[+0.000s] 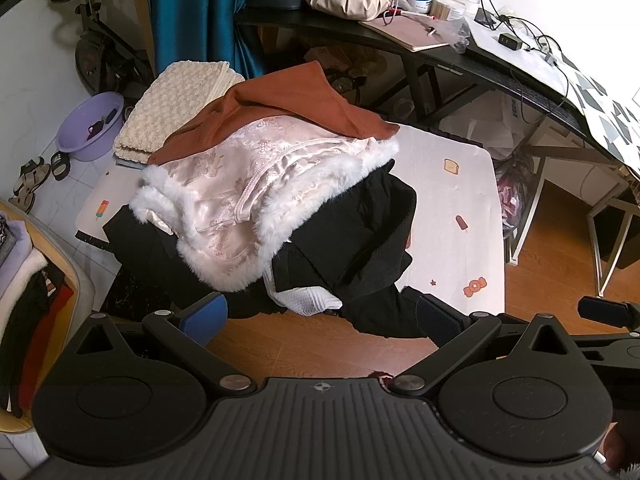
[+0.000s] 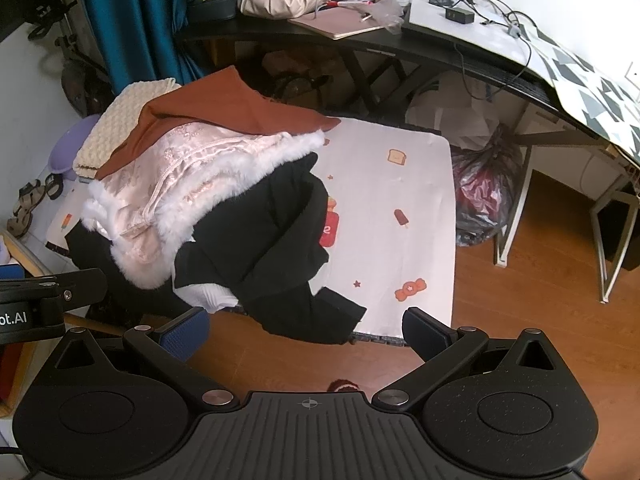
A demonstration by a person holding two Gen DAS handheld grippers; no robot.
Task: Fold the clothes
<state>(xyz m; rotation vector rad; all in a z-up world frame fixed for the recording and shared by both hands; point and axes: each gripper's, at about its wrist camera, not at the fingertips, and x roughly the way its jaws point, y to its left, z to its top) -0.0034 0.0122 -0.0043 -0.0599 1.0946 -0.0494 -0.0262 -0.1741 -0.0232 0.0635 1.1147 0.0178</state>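
A pile of clothes lies on a low table with a white printed cover [image 1: 460, 200] [image 2: 400, 200]. On top is a rust-brown garment [image 1: 292, 100] [image 2: 224, 108]. Under it lies a pink satin vest with white fur trim [image 1: 240, 196] [image 2: 180, 184]. A black garment [image 1: 360, 240] [image 2: 272, 232] hangs over the near table edge, with a white piece [image 1: 308, 300] [image 2: 208, 296] beneath. A folded cream knit [image 1: 176, 96] [image 2: 120, 120] sits at the far left. My left gripper [image 1: 320, 316] is open and empty, short of the pile. My right gripper [image 2: 304, 332] is open and empty, at the near table edge.
A black desk [image 1: 360, 26] [image 2: 360, 42] crowded with a bag, bottles and cables stands behind the table. A purple basin [image 1: 88, 124] and sandals sit on the floor at left. A dark plastic bag [image 2: 484, 188] lies under the desk. A shelf of clothes [image 1: 24, 280] stands near left.
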